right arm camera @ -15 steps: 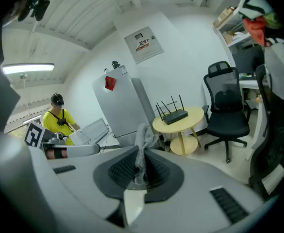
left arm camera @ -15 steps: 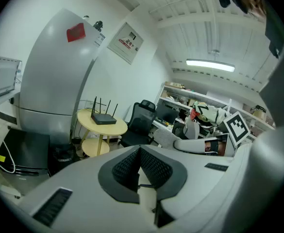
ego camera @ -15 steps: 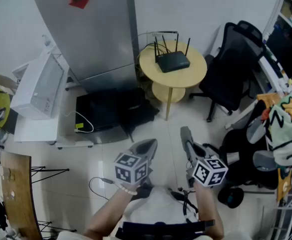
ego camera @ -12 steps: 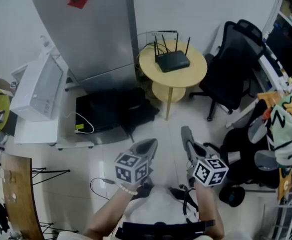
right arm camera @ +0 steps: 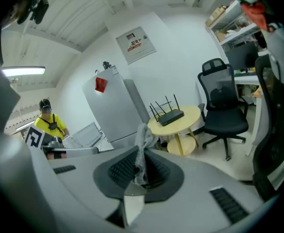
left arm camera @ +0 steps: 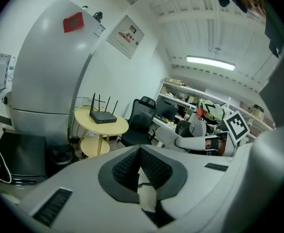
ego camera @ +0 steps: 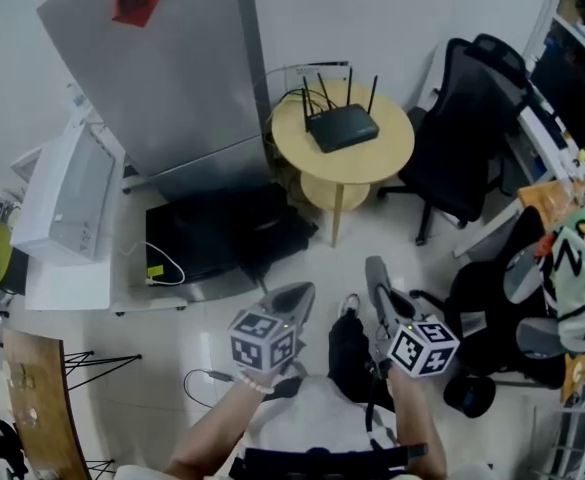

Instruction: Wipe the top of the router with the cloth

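Router (ego camera: 342, 126): is sitting on the round yellow table (ego camera: 394, 158), well apart from both my grippers.
Cloth (right arm camera: 142, 142): I am pinching it in my right gripper (right arm camera: 140, 165); a grey fold is sticking up past the jaws.
Left gripper (left arm camera: 140, 173): I am holding its jaws pressed together, gripping nothing.
Black office chair (ego camera: 464, 133): is standing just beside the table.

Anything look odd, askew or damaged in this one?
Nothing stands out. The router lies flat on the round table, antennas up, and the cloth is pinched in the right claw.
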### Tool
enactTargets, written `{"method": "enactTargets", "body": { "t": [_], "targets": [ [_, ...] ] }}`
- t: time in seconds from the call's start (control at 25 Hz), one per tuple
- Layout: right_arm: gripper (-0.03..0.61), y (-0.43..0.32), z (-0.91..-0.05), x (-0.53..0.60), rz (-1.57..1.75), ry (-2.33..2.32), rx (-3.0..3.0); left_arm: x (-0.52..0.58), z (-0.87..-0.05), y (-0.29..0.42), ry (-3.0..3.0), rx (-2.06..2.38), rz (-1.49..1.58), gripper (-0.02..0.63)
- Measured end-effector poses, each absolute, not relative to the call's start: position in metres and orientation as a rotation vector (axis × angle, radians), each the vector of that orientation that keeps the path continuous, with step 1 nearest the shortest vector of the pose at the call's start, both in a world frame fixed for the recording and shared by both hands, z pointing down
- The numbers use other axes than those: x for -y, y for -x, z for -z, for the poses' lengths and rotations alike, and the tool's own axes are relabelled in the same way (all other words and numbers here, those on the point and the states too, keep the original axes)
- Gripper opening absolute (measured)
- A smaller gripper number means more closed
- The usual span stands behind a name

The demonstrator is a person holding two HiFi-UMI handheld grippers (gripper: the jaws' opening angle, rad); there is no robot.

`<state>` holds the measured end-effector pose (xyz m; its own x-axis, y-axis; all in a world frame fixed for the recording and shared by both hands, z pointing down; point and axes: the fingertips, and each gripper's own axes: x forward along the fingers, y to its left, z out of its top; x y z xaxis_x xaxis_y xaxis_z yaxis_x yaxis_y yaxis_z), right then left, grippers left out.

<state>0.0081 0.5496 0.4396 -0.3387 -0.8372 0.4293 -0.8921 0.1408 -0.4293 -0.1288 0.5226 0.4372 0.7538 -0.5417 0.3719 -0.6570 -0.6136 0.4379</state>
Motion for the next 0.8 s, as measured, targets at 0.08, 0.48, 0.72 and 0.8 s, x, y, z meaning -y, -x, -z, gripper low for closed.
{"method": "enactTargets", "body": {
  "t": [0.08, 0.48, 0.72, 0.8],
  "targets": [
    [0.033, -0.020, -0.447, -0.526, -0.987, -1.752, 2.313, -0.500, -0.442, 0.120, -2.384, 0.915, -0.269, -0.003],
    [0.032, -0.064, -0.448, -0.347, -0.954, -1.632, 2.411, -0.346, -0.449, 0.077, -2.332, 1.043, -0.239, -0.003],
    [0.034, -0.091, -0.451, -0.261, -0.990, -1.558, 2.439, -0.262, -0.447, 0.043, -2.312, 1.101, -0.228, -0.003],
    [0.032, -0.100, -0.452, -0.237, -0.980, -1.525, 2.445, -0.240, -0.450, 0.034, -2.299, 1.118, -0.225, -0.003]
  ]
}}
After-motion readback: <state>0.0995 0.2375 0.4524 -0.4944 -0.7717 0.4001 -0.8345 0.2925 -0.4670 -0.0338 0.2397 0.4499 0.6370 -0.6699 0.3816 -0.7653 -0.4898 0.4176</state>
